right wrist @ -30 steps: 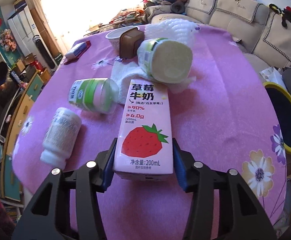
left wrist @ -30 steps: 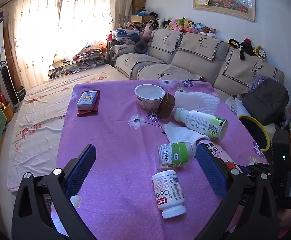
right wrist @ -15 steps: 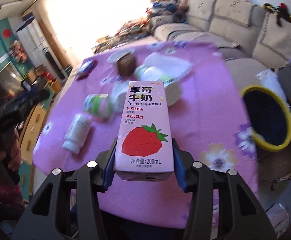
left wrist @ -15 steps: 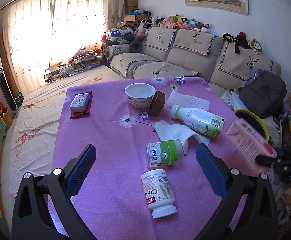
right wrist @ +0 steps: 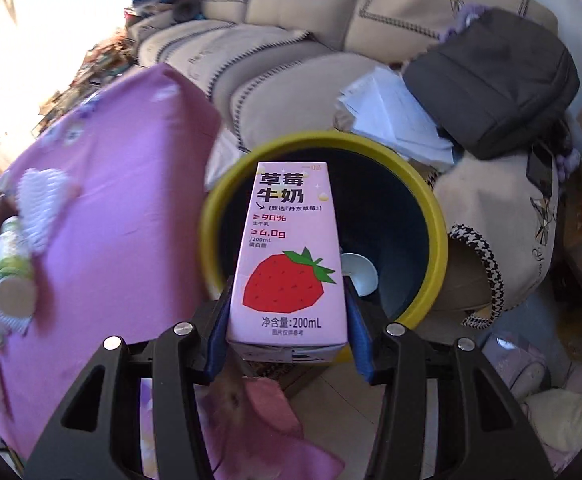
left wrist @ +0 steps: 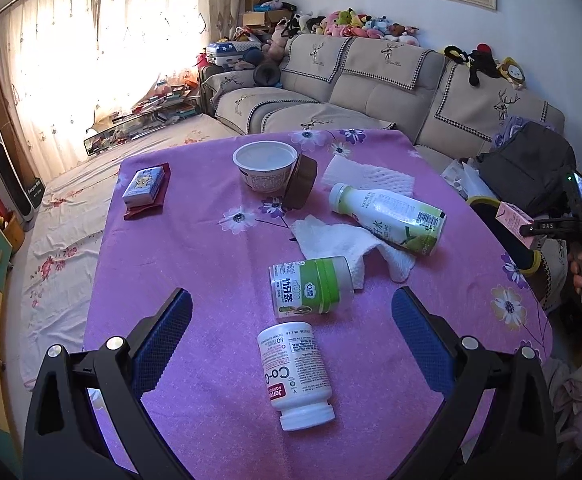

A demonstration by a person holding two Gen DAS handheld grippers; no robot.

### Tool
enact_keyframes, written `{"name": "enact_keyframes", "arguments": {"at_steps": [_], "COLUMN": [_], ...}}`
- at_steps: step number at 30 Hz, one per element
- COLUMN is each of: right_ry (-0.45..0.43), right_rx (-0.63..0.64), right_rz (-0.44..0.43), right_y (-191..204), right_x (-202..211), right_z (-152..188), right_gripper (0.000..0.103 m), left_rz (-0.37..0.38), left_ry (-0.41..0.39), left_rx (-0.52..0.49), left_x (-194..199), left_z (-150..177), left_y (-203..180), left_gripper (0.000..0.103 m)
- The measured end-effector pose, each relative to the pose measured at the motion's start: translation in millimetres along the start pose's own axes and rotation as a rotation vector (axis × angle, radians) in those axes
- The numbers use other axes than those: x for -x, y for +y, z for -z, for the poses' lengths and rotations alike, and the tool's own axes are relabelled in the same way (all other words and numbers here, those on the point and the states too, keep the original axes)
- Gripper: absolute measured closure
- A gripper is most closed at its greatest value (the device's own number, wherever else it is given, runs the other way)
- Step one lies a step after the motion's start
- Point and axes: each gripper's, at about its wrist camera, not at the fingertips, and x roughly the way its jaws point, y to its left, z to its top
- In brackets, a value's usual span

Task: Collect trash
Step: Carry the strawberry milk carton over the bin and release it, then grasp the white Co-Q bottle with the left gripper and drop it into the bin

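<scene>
**Carton reaches the bin**

The right claw [right wrist: 287,320] grips the strawberry milk carton [right wrist: 289,256], now hanging over the yellow-rimmed bin [right wrist: 435,220] rather than the tabletop [left wrist: 211,272] (release looks next). The left claw [left wrist: 291,340] stays wide above the supplement bottle [left wrist: 295,376], well left of the bin.

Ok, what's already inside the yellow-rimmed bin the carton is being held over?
Inside the bin, one pale round lid-like piece lies on the dark bottom. The strawberry milk carton, clamped in the right gripper, covers the bin's left part, so anything there is hidden.
</scene>
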Motion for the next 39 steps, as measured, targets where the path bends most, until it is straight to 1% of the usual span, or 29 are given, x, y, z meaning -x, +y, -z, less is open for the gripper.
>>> {"name": "enact_keyframes", "arguments": {"at_steps": [3,5,7,8,9,13,20,24,29,34,39], "right_ry": [0.03,0.039,0.041,0.037,0.026,-0.016,-0.1,-0.124,-0.128,-0.12,-0.106], "right_rx": [-0.033,-0.043,-0.055,-0.059,-0.063,-0.059,0.002,0.044,0.092,0.112,0.124], "right_rz": [0.017,0.022,0.044,0.048,0.051,0.033,-0.012,-0.046,-0.061,-0.066,-0.068], "right_y": [-12.4,-17.2,-23.6,-23.3,-24.4,-21.0,5.7,23.3,42.5,52.5,57.6], "right_x": [-30.0,-41.8,-49.0,-49.0,-46.6,-27.6,18.6,35.4,40.9,37.6,32.8], "right_z": [-10.7,-14.8,-17.1,-17.0,-15.7,-4.8,19.3,25.7,27.8,29.2,30.8], "right_gripper": [0.055,0.054,0.049,0.042,0.04,0.038,0.035,0.035,0.035,0.035,0.035], "left_rz": [-0.003,-0.004,-0.004,-0.002,-0.001,0.007,-0.004,-0.019,-0.049,-0.07,-0.07], "left_ry": [0.018,0.028,0.034,0.036,0.037,0.051,0.095,0.147,0.204,0.235,0.25], "left_rx": [-0.009,-0.018,-0.025,-0.029,-0.032,-0.041,-0.041,-0.016,0.029,0.059,0.062], "left_x": [-5.4,-8.8,-10.6,-11.7,-12.2,-15.4,-29.0,-45.1,-63.7,-74.8,-79.3], "left_z": [0.5,0.7,0.4,0.3,0.4,2.4,14.7,24.6,32.9,38.8,39.6], "left_y": [-5.4,-9.1,-11.8,-13.7,-15.2,-19.3,-18.9,-11.6,-0.4,10.1,11.5], "left_gripper": [0.005,0.005,0.005,0.005,0.005,0.005,0.005,0.005,0.005,0.006,0.014]}}
